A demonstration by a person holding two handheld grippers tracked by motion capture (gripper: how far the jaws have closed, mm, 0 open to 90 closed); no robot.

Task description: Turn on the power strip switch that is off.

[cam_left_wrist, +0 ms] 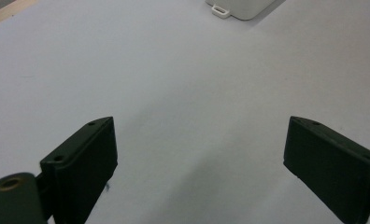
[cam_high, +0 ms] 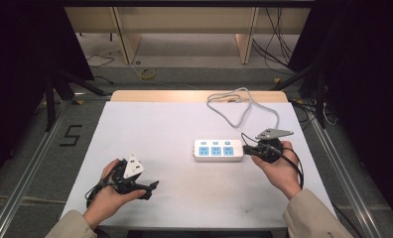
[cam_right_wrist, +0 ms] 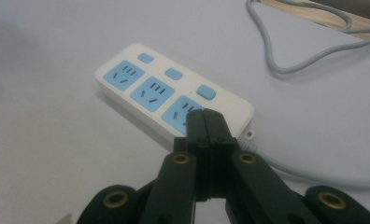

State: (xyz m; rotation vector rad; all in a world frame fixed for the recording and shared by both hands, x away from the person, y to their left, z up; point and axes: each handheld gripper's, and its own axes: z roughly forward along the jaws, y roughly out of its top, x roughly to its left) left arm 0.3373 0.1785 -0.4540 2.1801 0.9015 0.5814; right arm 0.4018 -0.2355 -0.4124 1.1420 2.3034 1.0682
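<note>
Nearest the person, the left gripper [cam_high: 152, 187] rests with jaws wide and empty on the matte white table [cam_high: 150, 129], while farther on the right gripper [cam_right_wrist: 205, 122], pressed shut on nothing, should come down squarely on a rounded blue button of the glossy power strip [cam_high: 219, 149].

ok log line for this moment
left gripper: open, over bare table | right gripper: shut, empty, tips at power strip end socket

Left claw [cam_high: 152, 187] agape, right claw [cam_high: 246, 149] closed
</note>
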